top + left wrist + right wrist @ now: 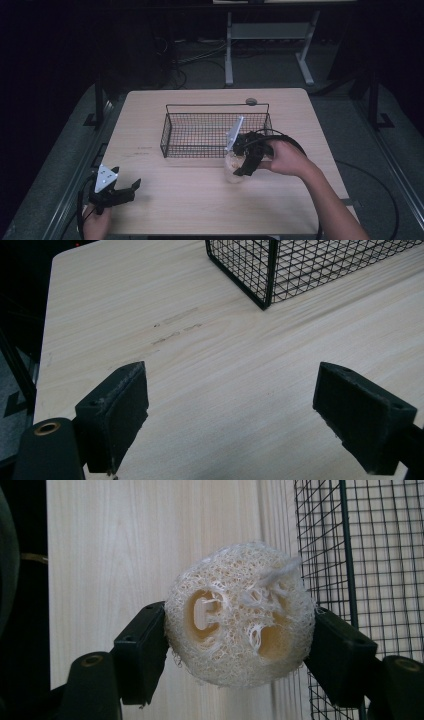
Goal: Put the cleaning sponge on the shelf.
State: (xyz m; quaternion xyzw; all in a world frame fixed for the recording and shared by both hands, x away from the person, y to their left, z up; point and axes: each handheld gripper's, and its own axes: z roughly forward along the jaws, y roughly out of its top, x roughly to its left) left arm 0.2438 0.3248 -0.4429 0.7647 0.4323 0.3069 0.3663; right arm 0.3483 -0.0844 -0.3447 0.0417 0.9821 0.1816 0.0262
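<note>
The right gripper (240, 645) clasps a loofah (239, 615) beside the wire basket (216, 131) (probably bound inside, calling for a lift over the rim), while the left gripper (232, 410) gapes empty.

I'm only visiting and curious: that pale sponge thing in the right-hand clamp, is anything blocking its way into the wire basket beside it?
Only the basket's own near wall. The right gripper holds the loofah slice just outside the wire basket, so it would likely have to go over the rim. The basket looks open on top.
</note>
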